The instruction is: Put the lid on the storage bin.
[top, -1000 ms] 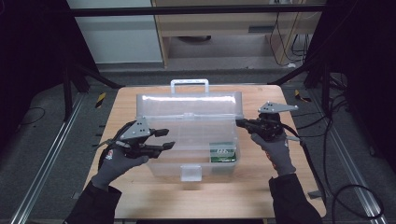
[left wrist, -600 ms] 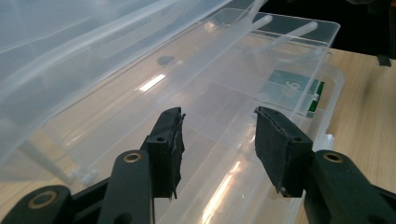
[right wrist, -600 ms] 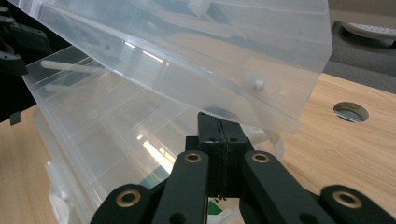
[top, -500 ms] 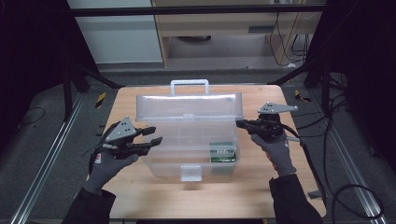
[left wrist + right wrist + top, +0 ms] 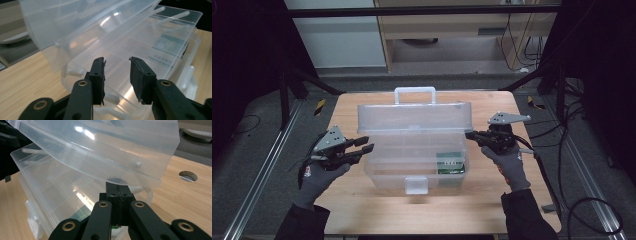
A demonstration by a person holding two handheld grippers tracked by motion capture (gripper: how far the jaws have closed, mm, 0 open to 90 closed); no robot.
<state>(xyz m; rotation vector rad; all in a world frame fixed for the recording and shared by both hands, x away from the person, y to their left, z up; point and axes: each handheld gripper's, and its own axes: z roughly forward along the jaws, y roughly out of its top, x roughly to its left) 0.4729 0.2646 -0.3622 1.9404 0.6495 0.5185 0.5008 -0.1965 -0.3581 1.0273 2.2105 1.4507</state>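
Observation:
A clear plastic toolbox stands mid-table with its lid raised and its handle at the back. A divided inner tray sits in it, and a green packet lies at the right end. My left gripper is open just off the box's left end, and nothing is between its jaws. My right gripper is shut at the lid's right end. Its tips sit right under the lid's rim.
The wooden table has bare strips on both sides of the box and in front of its white latch. A cable hole lies in the tabletop beyond the lid. Cables trail off the table's right edge.
My left gripper has drawn back to the left, away from the box's left end, still open. The right gripper and the raised lid have held their place.

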